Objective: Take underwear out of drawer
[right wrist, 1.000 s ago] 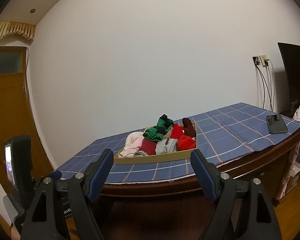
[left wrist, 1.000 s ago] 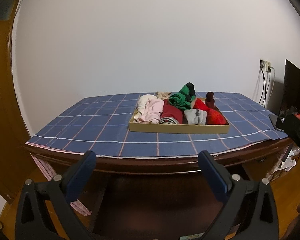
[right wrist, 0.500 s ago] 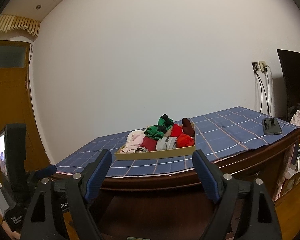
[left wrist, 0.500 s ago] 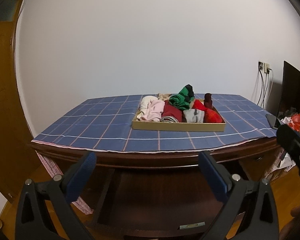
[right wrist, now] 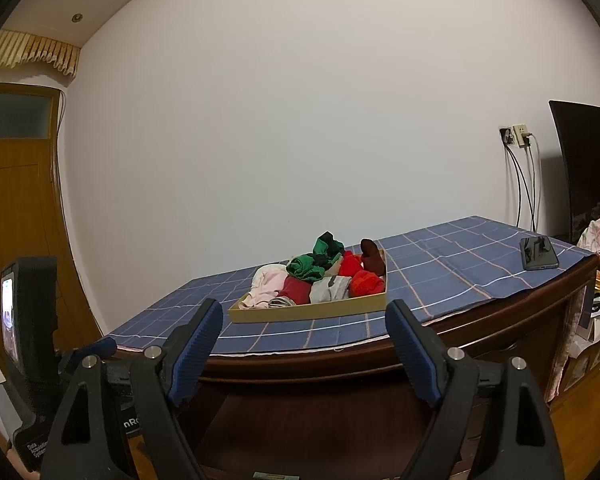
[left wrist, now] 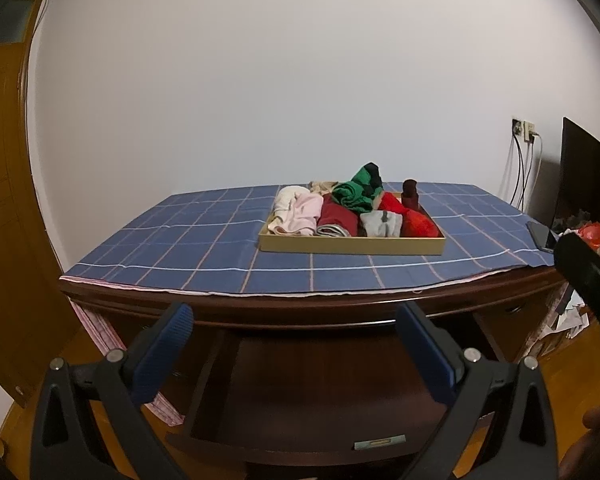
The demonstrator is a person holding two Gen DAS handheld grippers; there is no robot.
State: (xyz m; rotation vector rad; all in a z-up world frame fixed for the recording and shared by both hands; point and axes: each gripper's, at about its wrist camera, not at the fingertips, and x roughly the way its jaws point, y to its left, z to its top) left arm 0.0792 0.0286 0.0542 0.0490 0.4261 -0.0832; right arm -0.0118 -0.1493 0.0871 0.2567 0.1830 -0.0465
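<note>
Both grippers, left [left wrist: 294, 340] and right [right wrist: 304, 336], are hanging with jaws apart and empty, well short of the tray [left wrist: 352, 243] where the underwear [left wrist: 340, 208] is lying heaped; a grab is risking snagging several tangled pieces at once.

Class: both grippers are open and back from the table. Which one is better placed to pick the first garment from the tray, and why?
Probably the left gripper. In its view the tray lies nearly straight ahead between the open fingers. The right gripper sees the tray corner-on, though also centred. Neither is close.
</note>
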